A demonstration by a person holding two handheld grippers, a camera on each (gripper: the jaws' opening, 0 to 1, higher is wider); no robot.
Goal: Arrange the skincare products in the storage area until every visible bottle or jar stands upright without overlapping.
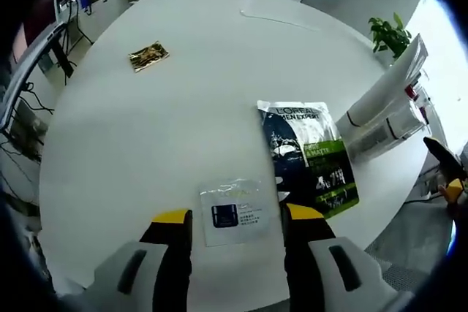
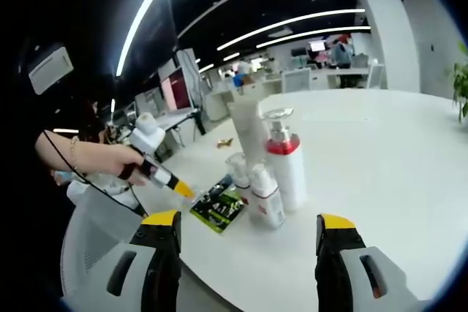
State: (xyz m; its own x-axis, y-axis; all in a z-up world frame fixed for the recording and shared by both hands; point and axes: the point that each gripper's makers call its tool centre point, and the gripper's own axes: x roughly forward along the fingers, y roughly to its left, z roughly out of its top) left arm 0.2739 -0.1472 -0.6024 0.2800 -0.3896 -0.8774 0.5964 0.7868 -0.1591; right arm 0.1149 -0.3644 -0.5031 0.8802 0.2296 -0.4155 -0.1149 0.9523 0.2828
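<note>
In the left gripper view my left gripper (image 1: pixel 238 215) stands open over a small clear sachet (image 1: pixel 234 212) lying flat on the round white table (image 1: pixel 183 115). A flat L'Oreal Men Expert packet (image 1: pixel 311 155) lies just right of it. White tubes and bottles (image 1: pixel 384 111) stand at the table's right edge. In the right gripper view my right gripper (image 2: pixel 248 228) is open and holds nothing. Ahead of it stand a red-banded pump bottle (image 2: pixel 285 162), a tall white tube (image 2: pixel 248 133) and small white bottles (image 2: pixel 265 193), close together. The left gripper (image 2: pixel 179 188), held by a hand, comes in beside the packet (image 2: pixel 218 211).
A gold foil sachet (image 1: pixel 148 55) lies far left on the table. A potted plant (image 1: pixel 389 34) stands beyond the right edge. A grey chair back (image 2: pixel 102 235) sits near the table's edge. Desks and monitors fill the room behind.
</note>
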